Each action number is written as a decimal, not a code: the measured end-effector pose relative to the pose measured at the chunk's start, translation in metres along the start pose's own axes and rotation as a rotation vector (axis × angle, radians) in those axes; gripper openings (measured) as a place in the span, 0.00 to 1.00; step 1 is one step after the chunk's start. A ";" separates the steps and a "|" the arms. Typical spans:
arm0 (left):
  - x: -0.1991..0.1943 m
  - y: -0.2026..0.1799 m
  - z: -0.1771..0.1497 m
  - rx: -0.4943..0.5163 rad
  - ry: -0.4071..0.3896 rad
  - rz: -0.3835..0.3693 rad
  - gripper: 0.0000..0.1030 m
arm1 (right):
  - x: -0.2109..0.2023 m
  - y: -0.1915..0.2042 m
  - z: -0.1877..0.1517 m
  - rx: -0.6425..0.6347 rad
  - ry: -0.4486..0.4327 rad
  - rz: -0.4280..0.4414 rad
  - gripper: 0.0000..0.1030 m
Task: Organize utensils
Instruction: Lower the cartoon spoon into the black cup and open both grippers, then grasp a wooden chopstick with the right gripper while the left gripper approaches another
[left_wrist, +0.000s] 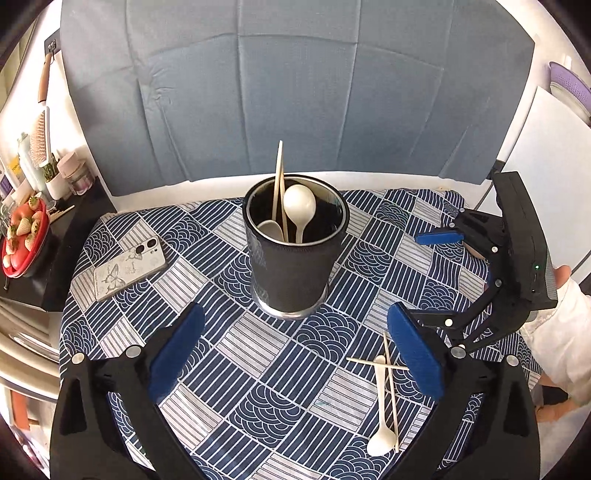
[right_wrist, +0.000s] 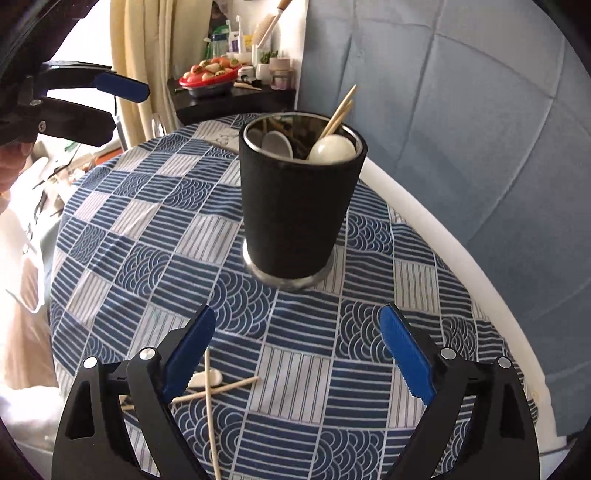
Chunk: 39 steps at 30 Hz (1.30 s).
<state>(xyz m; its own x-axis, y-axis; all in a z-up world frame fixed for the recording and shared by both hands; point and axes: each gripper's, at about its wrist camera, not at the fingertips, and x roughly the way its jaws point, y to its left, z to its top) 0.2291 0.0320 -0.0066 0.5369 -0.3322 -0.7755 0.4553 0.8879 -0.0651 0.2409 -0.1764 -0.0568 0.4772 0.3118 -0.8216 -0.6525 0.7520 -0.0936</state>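
Observation:
A black cup (left_wrist: 295, 258) (right_wrist: 299, 206) stands upright in the middle of the blue patterned tablecloth (left_wrist: 266, 373). It holds two white spoons (left_wrist: 300, 206) and a pair of chopsticks (left_wrist: 279, 177). A third white spoon (left_wrist: 380, 424) and two crossed chopsticks (left_wrist: 389, 369) lie loose on the cloth at the near right. In the right wrist view these chopsticks (right_wrist: 211, 413) lie under the left finger. My left gripper (left_wrist: 295, 350) (right_wrist: 125, 110) is open and empty, hovering in front of the cup. My right gripper (right_wrist: 299, 354) (left_wrist: 421, 275) is open and empty too, to the right of the cup.
A phone (left_wrist: 129, 269) in a butterfly case lies on the cloth left of the cup. A black shelf (right_wrist: 229, 99) beside the table carries a red bowl of strawberries (left_wrist: 22, 236) (right_wrist: 208, 74), jars and bottles. A blue backdrop (left_wrist: 295, 92) rises behind the table.

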 end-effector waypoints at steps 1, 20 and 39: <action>0.003 -0.002 -0.003 -0.002 0.008 -0.002 0.94 | 0.001 0.002 -0.007 -0.001 0.012 -0.002 0.84; 0.049 -0.064 -0.062 0.073 0.166 -0.019 0.94 | 0.019 0.028 -0.084 -0.010 0.179 0.020 0.84; 0.085 -0.122 -0.108 0.107 0.312 -0.142 0.92 | 0.030 0.052 -0.126 -0.067 0.230 0.087 0.29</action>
<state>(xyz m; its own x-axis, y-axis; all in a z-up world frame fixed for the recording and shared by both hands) 0.1428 -0.0702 -0.1324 0.2279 -0.3223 -0.9188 0.5906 0.7960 -0.1328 0.1477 -0.2009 -0.1572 0.2763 0.2275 -0.9337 -0.7262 0.6858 -0.0478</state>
